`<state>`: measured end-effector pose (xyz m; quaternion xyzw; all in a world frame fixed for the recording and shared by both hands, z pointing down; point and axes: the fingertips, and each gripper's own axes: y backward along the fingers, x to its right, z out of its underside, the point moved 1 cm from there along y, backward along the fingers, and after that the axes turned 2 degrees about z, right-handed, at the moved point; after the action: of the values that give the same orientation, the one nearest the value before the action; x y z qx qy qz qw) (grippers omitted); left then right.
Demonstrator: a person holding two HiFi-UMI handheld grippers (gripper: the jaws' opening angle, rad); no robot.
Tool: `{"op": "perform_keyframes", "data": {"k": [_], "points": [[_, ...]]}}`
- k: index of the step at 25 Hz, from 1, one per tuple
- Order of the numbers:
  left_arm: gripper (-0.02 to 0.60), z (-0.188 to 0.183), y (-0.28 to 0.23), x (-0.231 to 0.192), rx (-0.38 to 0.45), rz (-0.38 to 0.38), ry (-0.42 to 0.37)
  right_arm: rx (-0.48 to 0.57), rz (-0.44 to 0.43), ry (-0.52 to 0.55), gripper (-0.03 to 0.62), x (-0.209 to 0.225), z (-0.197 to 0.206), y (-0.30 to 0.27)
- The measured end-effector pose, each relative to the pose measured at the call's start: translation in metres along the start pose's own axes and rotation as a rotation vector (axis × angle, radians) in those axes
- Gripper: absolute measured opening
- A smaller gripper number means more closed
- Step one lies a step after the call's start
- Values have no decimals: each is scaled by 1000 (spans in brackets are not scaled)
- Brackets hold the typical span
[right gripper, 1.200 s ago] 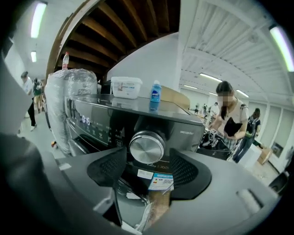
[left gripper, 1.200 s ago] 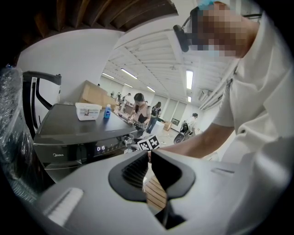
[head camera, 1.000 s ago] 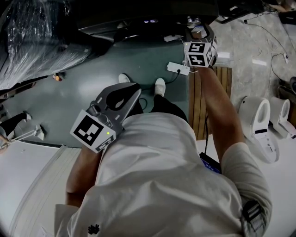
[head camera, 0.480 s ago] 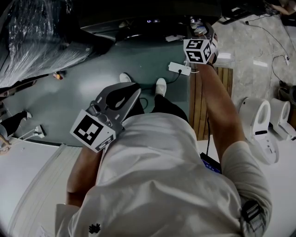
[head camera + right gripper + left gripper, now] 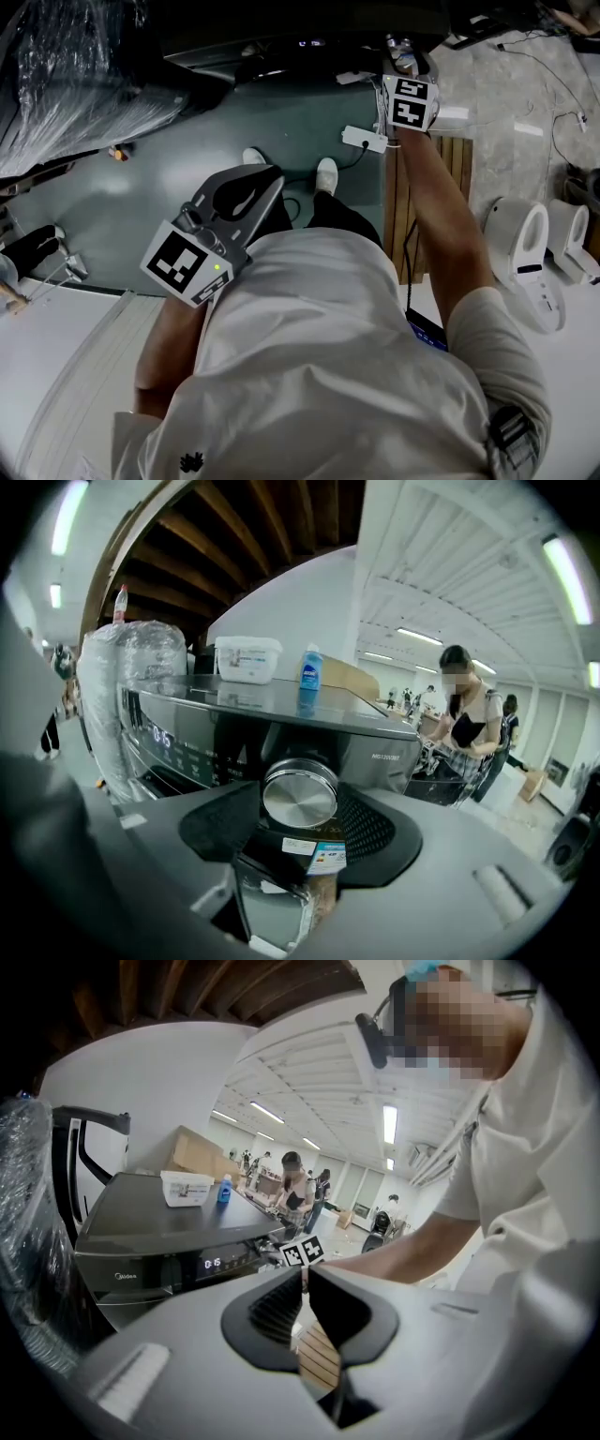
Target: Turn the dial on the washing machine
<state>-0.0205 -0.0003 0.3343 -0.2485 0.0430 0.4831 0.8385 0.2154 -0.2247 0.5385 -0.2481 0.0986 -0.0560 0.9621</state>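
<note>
The dark washing machine [image 5: 225, 728] fills the right gripper view, and its round silver dial [image 5: 300, 792] sits right between my jaws. My right gripper [image 5: 300, 808] is shut on the dial, a ribbed pad against each side. From the head view, the right gripper [image 5: 401, 54] reaches to the machine's front panel [image 5: 281, 45] at the top. My left gripper [image 5: 265, 175] hangs near the person's waist, away from the machine. In its own view the left gripper [image 5: 305, 1283] is shut with nothing in it.
A white tub [image 5: 247, 658] and a blue bottle [image 5: 311, 675] stand on the machine's top. A plastic-wrapped bulk [image 5: 75, 75] stands left of it. On the floor lie a power strip [image 5: 362, 140] and a wooden pallet [image 5: 398, 206]. White appliances [image 5: 525, 253] stand at right. People stand in the background.
The right gripper's marker cube has rolled about its own axis and shifted slightly right while staying at the panel. The left gripper has hardly moved.
</note>
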Motion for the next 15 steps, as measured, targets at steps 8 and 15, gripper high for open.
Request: {"op": "perform_keyframes", "data": {"k": [8, 15], "points": [[60, -2, -1, 0, 1, -3, -4, 27, -15, -10, 261, 2, -4, 8], [60, -3, -3, -1, 2, 4, -12, 14, -26, 149, 261, -2, 14, 9]]}}
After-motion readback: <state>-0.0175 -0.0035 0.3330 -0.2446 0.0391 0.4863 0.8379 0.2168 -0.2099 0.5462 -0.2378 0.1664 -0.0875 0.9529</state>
